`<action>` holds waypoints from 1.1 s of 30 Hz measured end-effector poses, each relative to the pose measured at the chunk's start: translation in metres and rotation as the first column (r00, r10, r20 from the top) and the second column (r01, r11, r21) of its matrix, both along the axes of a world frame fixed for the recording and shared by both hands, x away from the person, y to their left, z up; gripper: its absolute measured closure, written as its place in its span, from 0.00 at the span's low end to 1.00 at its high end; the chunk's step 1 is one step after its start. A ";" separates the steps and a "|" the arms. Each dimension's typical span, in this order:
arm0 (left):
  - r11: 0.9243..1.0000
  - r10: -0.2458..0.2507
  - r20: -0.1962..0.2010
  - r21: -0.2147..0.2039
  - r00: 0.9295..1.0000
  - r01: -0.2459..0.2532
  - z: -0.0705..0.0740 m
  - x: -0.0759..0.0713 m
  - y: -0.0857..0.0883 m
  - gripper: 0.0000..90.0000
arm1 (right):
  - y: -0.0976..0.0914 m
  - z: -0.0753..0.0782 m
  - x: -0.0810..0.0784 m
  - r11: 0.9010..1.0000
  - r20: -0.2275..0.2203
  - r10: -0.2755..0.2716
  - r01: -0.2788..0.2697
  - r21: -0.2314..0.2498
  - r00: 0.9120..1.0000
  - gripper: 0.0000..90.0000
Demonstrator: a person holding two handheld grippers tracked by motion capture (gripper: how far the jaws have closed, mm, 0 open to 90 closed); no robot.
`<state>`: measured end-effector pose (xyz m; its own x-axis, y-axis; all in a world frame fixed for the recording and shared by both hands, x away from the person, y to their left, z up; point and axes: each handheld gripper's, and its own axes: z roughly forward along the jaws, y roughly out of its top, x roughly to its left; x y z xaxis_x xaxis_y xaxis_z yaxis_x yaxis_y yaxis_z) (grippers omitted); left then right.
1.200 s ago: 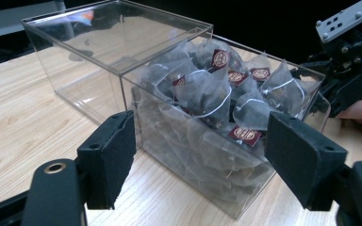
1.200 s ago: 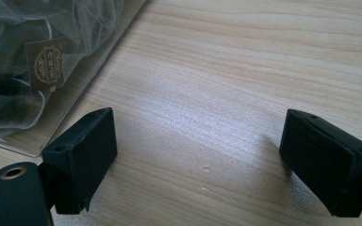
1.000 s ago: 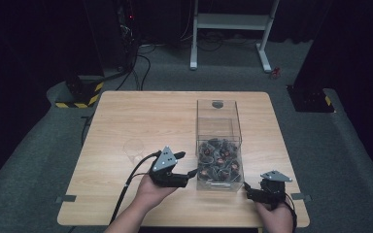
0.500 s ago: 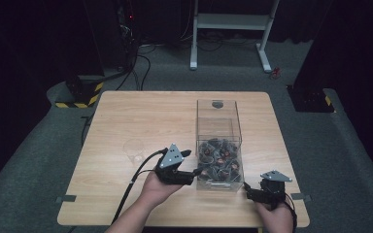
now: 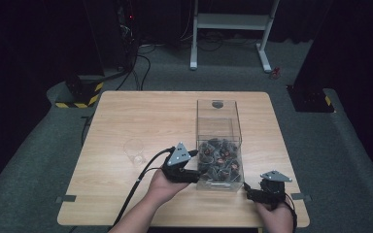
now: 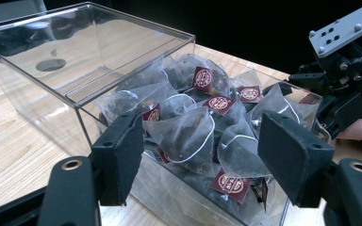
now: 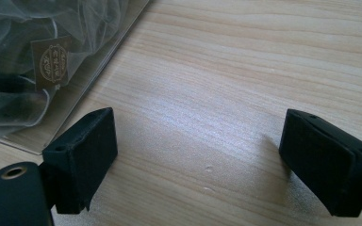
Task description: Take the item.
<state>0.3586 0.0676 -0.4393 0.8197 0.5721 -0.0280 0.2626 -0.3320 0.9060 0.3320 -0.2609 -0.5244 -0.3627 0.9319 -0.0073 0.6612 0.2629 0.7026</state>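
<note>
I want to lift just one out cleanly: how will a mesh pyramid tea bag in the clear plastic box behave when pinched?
The translucent mesh pyramid tea bag probably crumples, its thin walls looking soft. It seems light. Its white string and maroon tag may snag neighbours piled in the clear plastic box.

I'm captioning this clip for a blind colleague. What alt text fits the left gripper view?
The left gripper, jaws open and just closing somewhat, points at a pile of pyramid tea bags in a clear plastic box on a wooden table. The right gripper is at the far right.
</note>
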 end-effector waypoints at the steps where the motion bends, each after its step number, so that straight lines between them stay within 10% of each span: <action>1: 1.000 0.002 0.004 0.009 1.000 -0.002 -0.001 0.000 -0.001 0.36 | 0.000 0.000 0.000 1.000 0.000 0.000 0.000 0.000 1.000 0.13; 33: 0.998 -0.009 0.043 0.062 0.999 0.007 -0.006 0.006 -0.014 0.97 | 0.000 0.000 0.000 1.000 0.000 0.011 -0.011 -0.001 1.000 0.13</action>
